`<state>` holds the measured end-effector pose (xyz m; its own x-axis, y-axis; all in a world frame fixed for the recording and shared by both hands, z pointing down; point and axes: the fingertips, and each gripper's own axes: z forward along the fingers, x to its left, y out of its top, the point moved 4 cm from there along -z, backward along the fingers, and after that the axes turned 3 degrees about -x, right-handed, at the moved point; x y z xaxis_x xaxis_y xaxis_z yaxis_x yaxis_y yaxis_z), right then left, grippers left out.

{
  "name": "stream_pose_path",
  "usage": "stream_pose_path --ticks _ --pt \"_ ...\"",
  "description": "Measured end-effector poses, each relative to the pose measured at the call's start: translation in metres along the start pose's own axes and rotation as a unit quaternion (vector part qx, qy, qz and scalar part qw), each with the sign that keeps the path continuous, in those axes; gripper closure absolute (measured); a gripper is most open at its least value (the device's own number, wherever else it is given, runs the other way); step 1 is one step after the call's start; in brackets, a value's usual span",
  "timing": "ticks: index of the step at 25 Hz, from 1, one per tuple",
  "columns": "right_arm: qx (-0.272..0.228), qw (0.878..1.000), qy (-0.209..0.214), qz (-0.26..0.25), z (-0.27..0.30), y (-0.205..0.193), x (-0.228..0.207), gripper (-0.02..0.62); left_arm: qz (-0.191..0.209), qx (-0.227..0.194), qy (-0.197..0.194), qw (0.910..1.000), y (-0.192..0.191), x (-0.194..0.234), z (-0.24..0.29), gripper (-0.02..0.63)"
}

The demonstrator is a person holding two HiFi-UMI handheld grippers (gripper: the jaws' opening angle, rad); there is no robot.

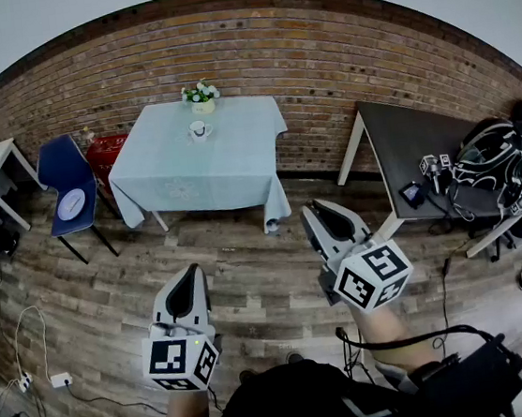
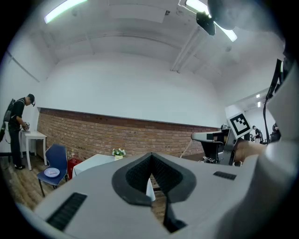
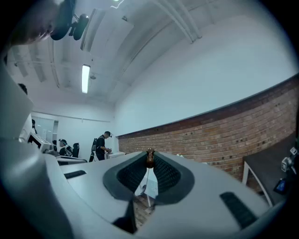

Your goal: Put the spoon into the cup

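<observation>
The bench (image 1: 236,159) stands well ahead across the floor, with the cup (image 1: 199,130) near its far edge. The right tongs (image 1: 313,210) are nearer to it, the cup lying ahead and leftward. They are clenched on a small brown tip (the spoon (image 3: 150,158), I'd judge, lying along the jaws). The left tongs (image 1: 193,272) are clenched and empty.

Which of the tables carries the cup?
The one under the pale blue cloth, by the brick wall: the cup stands on it near the flowers. The dark table on the right holds small devices, no cup.
</observation>
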<state>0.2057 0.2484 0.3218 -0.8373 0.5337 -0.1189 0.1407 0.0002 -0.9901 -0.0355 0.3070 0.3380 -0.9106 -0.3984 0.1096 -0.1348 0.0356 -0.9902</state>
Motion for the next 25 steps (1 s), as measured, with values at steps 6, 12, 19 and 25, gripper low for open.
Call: stream_pose_path --ticks 6,12,19,25 --pt "0.000 1.000 0.000 -0.004 0.002 0.004 0.000 0.540 -0.001 0.001 0.005 1.0000 -0.001 0.004 0.000 0.600" --pt "0.000 1.000 -0.001 -0.003 0.001 0.002 -0.002 0.540 -0.003 0.000 0.013 0.9999 0.000 0.011 0.000 0.600" --pt "-0.004 1.000 -0.007 0.010 0.001 0.005 -0.003 0.540 -0.006 0.001 0.005 1.0000 0.001 0.009 0.002 0.598" --pt "-0.005 1.000 -0.008 0.008 0.004 0.006 0.007 0.540 -0.011 -0.002 0.006 0.9999 0.001 0.023 -0.004 0.598"
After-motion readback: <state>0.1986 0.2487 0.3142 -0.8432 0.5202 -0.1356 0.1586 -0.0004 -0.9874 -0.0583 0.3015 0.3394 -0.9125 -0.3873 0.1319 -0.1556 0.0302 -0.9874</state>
